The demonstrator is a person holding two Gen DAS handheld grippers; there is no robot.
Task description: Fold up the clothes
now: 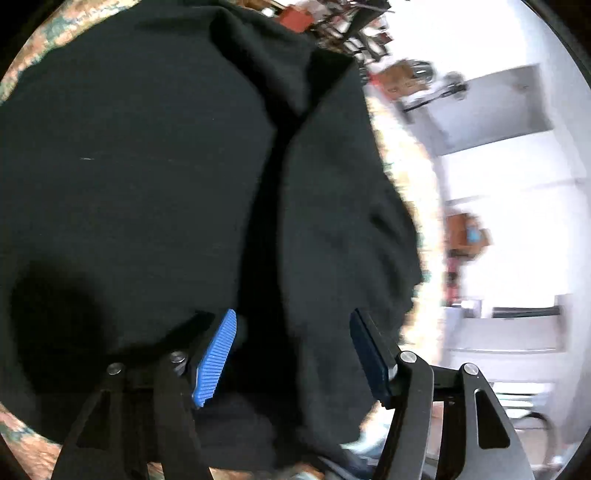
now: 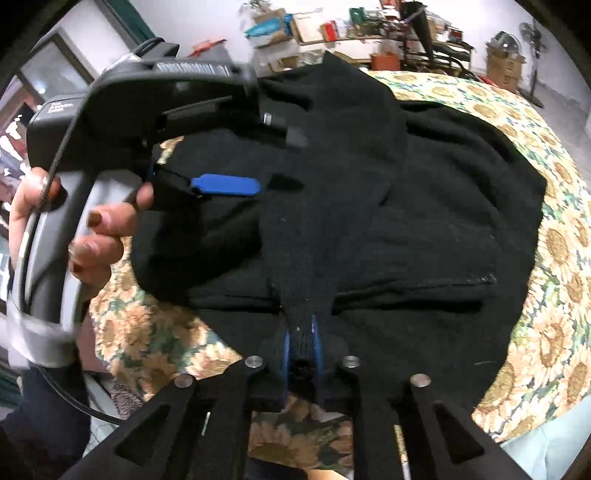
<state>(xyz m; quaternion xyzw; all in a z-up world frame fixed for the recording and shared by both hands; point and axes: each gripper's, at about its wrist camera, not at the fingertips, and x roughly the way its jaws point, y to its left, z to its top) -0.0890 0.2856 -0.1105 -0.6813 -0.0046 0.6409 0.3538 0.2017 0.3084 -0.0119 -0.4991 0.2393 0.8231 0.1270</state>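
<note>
A black knit garment [image 2: 388, 206] lies bunched and partly folded on a sunflower-print cloth [image 2: 554, 240]. It fills most of the left wrist view [image 1: 147, 166], with a deep fold down the middle. My right gripper [image 2: 303, 334] is shut on a pinched ridge of the garment near its front edge. My left gripper [image 1: 291, 354] is open just above the garment, with its blue pads [image 1: 216, 358] apart and nothing between them. It also shows in the right wrist view [image 2: 236, 184], held in a hand over the garment's left part.
The sunflower cloth [image 1: 22, 424] covers the surface under the garment. Behind it stand cluttered tables with boxes [image 2: 317, 26], a fan [image 2: 532, 37] and a white wall [image 1: 517, 184]. A pale blue item [image 2: 554, 432] lies at the near right.
</note>
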